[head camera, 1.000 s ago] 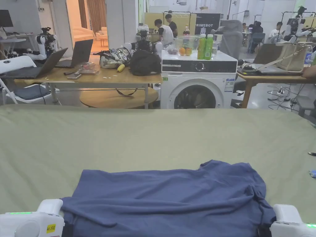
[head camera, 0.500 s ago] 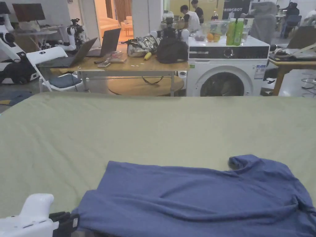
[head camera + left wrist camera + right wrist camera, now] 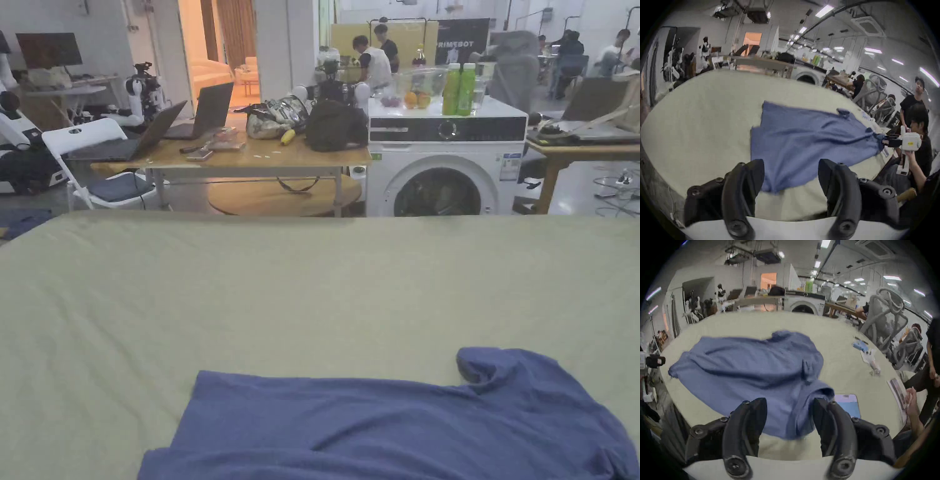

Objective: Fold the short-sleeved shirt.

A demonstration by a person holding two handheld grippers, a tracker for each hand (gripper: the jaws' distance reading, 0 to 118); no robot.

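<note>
A blue short-sleeved shirt lies spread on the olive-covered table, with its collar at the far right. In the left gripper view my left gripper stands open, and the shirt's near corner lies on the table between its wide-apart jaws. In the right gripper view my right gripper is open too, its jaws either side of a sleeve edge of the shirt. The left gripper view shows the right gripper at the shirt's far-right tip. The left gripper sits off the shirt's left corner.
A phone, papers and small blue items lie on the table right of the shirt, and a hand rests there. People stand at the right. Beyond the table are a washing machine and a wooden desk.
A second ago both grippers sat at the shirt's near corners at the bottom of the head view; they have drawn back past that edge. The head camera has turned, shifting the shirt right.
</note>
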